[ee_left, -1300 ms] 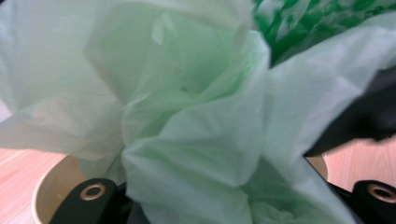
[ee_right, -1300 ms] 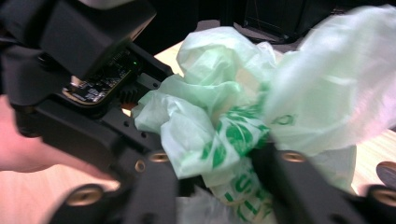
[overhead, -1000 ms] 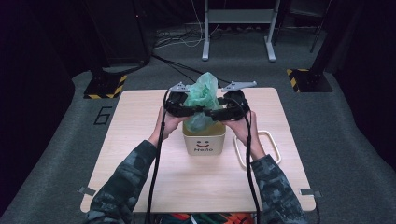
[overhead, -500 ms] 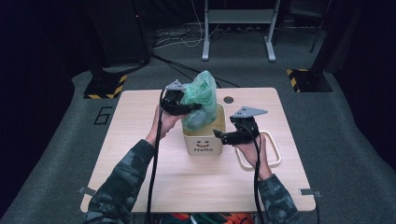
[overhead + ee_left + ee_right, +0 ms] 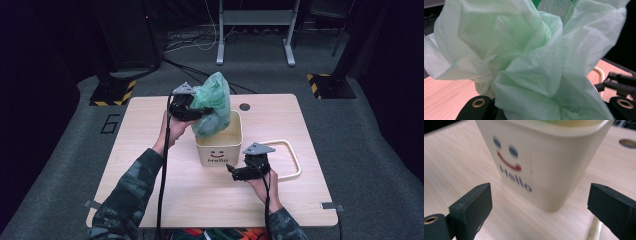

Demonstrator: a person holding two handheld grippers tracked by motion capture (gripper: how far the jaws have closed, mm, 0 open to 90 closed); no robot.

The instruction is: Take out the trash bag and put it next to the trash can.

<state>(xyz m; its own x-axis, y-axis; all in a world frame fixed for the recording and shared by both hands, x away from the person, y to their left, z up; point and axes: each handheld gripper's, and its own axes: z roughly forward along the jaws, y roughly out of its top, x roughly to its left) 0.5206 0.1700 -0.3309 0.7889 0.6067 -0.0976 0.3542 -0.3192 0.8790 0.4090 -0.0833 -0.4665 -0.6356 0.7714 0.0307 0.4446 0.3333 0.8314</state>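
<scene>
A crumpled green plastic bag [image 5: 212, 102] hangs half inside a cream bin [image 5: 218, 150] printed with a smiley and "Hello". My left gripper [image 5: 197, 112] is shut on the bag's left side above the bin's rim; in the left gripper view the bag [image 5: 529, 57] bulges over both jaws. My right gripper [image 5: 231, 172] is low at the bin's front right corner. Its jaws have just been opening and stand wide with nothing between them. In the right gripper view the bin [image 5: 544, 162] stands just ahead of my right gripper [image 5: 541, 198].
A cream rectangular ring [image 5: 295, 162] lies flat on the wooden table [image 5: 150, 190] right of the bin. A round cable hole [image 5: 244, 106] sits near the far edge. Cables trail from both grippers toward the near edge. Dark floor surrounds the table.
My right gripper let go of the bag, dropped from the bin's top to the table at its front right, and opened wide. The left gripper has stayed on the bag.
</scene>
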